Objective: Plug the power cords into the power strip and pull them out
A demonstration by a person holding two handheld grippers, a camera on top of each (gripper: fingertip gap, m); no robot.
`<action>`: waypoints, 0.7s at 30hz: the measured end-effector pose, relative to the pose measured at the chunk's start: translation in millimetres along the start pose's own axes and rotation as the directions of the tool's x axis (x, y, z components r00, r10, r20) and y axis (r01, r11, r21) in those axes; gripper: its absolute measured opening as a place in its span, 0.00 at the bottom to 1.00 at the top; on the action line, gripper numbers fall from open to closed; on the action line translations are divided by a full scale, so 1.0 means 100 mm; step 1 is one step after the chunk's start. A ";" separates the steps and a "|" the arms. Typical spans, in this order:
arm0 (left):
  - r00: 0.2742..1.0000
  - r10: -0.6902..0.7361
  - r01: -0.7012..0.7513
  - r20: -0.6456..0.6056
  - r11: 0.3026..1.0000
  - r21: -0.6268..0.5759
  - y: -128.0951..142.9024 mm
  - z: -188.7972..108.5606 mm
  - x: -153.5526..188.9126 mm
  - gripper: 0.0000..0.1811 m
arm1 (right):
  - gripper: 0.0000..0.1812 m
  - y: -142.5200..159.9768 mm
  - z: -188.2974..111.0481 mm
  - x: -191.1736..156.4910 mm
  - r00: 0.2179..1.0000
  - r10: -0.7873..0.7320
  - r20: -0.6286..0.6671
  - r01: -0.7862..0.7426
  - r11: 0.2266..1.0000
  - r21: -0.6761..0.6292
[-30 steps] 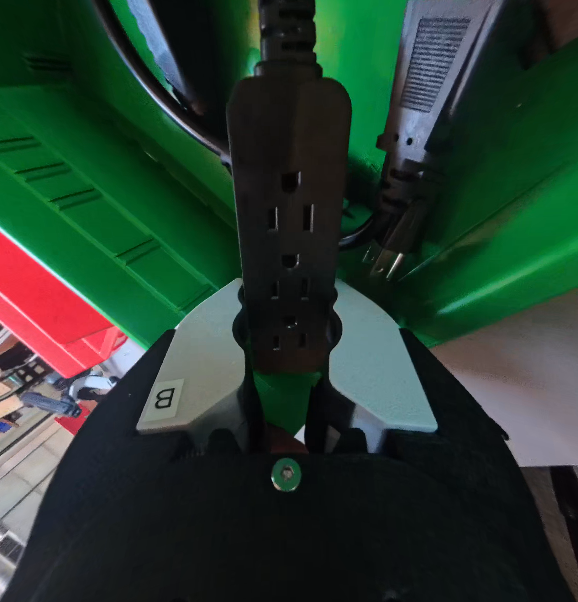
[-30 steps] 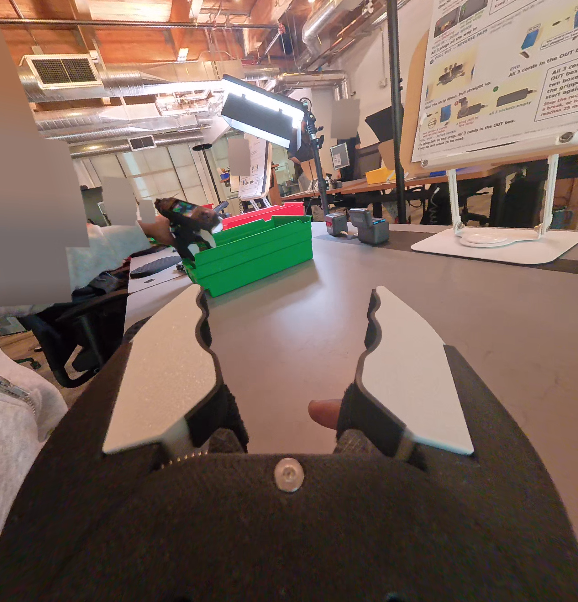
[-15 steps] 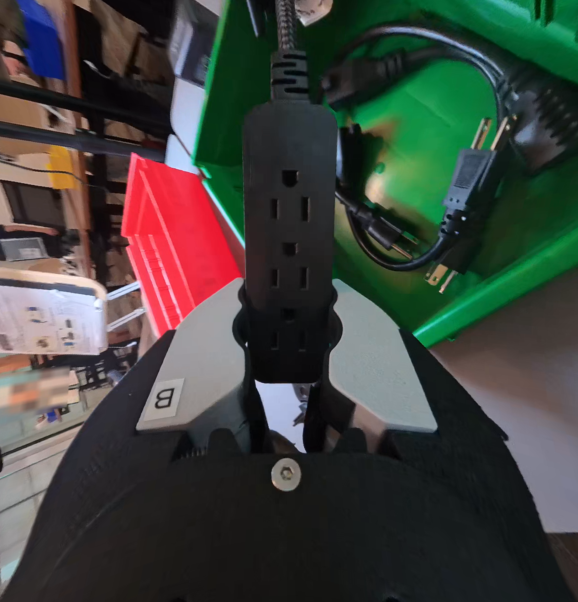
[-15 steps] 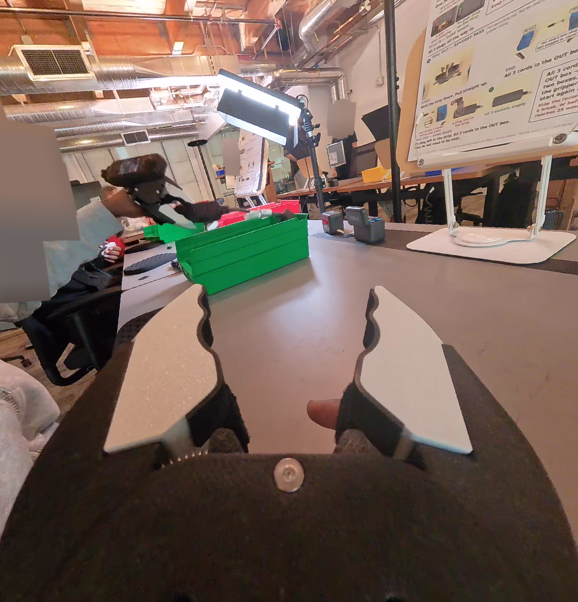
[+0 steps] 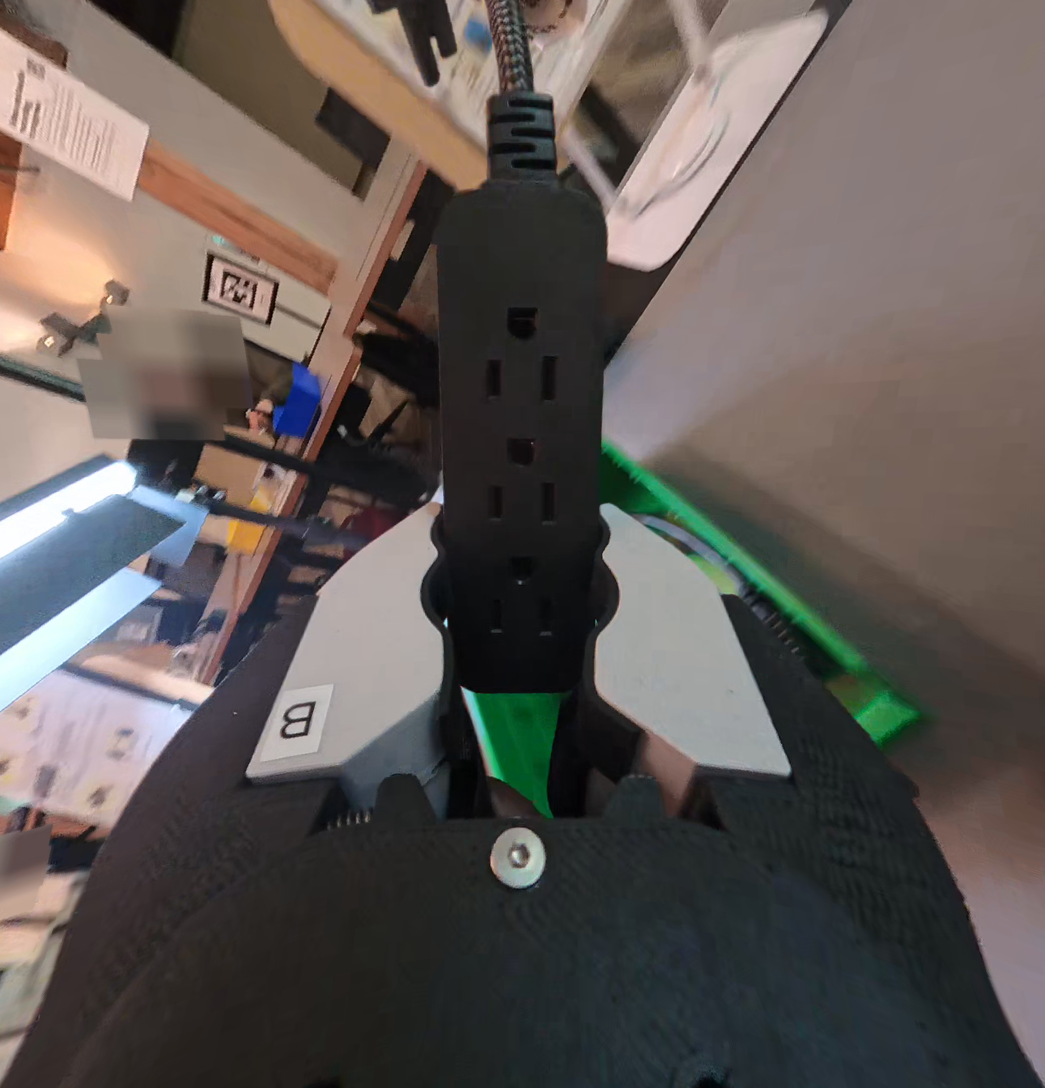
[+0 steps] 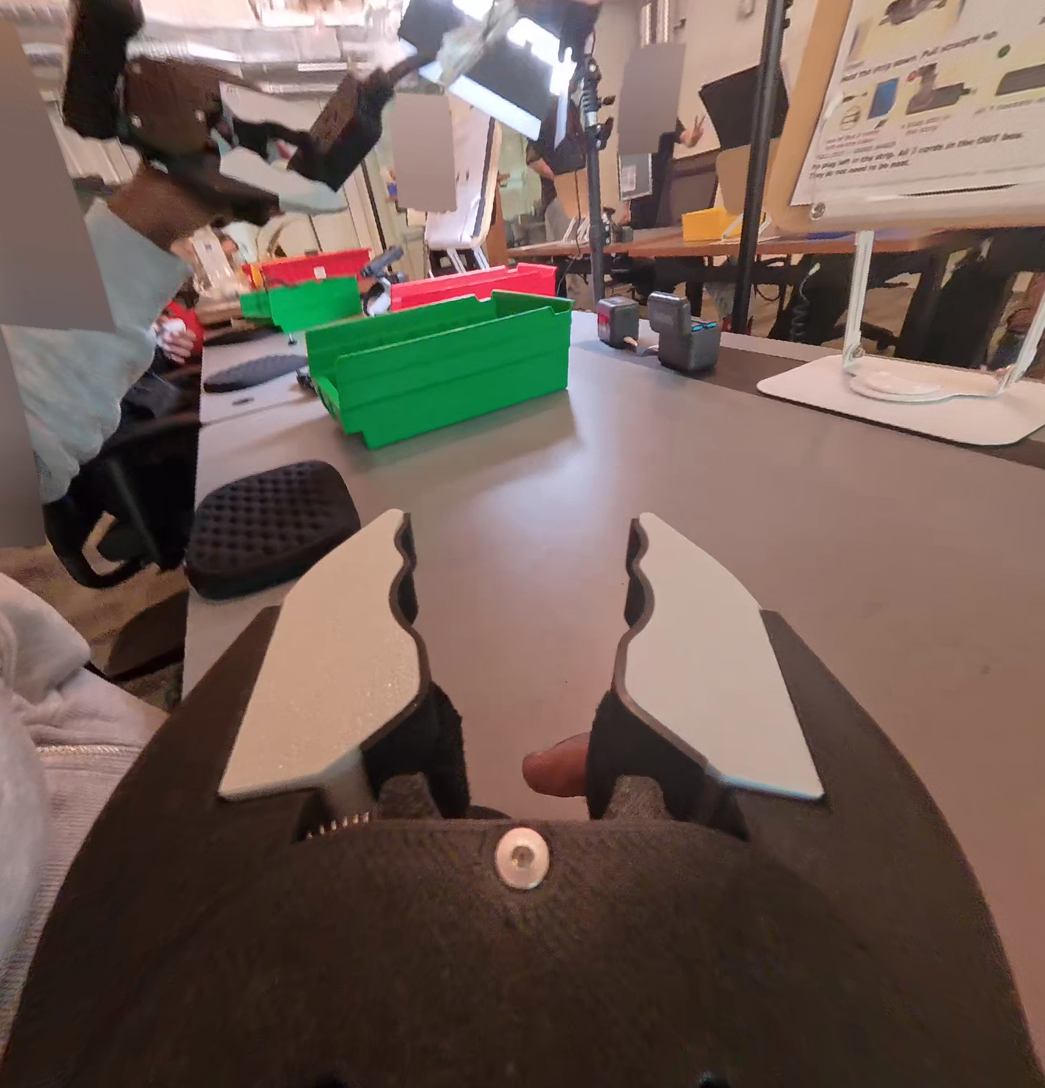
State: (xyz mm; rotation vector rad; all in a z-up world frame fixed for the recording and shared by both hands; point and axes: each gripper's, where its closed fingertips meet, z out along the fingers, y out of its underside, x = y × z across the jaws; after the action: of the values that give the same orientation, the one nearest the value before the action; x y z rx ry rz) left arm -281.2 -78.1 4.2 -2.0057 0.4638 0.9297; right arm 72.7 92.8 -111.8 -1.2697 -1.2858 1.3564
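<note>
The black power strip (image 5: 520, 447) sits lengthwise between the grey fingers (image 5: 379, 636) of the left gripper (image 5: 520, 589), whose jaws pinch its near end on both sides. Its face with three outlets points at the camera, and all three outlets are empty. A braided cord (image 5: 511, 41) leaves the far end of the strip and runs out of the top of the picture. In the right wrist view the same gripper (image 6: 308, 176) shows far off at the upper left, blurred, held high in the air above the table with the strip (image 6: 343, 126) sticking out of it.

Below and to the right of the strip in the left wrist view lies the edge of a green bin (image 5: 744, 565), with a dark cable just visible inside it; whether it is one of the power cords I cannot tell. The grey table (image 5: 861, 412) fills the right side of that view.

The right gripper (image 6: 520, 565) hovers low over the grey table (image 6: 744, 530) with its jaws spread wide and nothing between them. A fingertip (image 6: 552, 771) of the person shows at the base of its right finger. Well ahead of it stands the green bin (image 6: 449, 365), with a red bin (image 6: 473, 285) behind. A black padded rest (image 6: 267, 524) lies at the table's left edge, near the gripper. To the right stand two small dark camera-like blocks (image 6: 679, 335) and a white stand (image 6: 920, 400) that carries an instruction sheet (image 6: 944, 100).
</note>
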 end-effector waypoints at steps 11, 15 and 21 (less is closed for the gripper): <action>0.967 0.228 -0.204 -0.117 0.961 0.187 -1.05 0.34 1.33 0.24 | 0.27 -0.66 0.32 -0.33 0.761 -0.648 0.021 0.646 0.756 -0.109; 0.924 0.373 -0.349 -0.089 0.914 0.206 -1.24 0.39 1.74 0.24 | 0.27 -0.60 0.55 -0.26 0.572 -0.819 0.041 0.802 0.548 -0.238; 0.873 0.457 -0.408 -0.171 0.876 0.257 -1.35 0.46 2.19 0.24 | 0.26 -0.23 0.76 -0.10 0.419 -0.901 0.117 0.850 0.344 -0.398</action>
State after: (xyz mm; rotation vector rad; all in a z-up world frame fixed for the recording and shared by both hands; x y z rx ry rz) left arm -74.7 40.2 -104.2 -1.8457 1.1363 0.8702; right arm -2.6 76.3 -91.6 -0.6107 -1.8244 0.1855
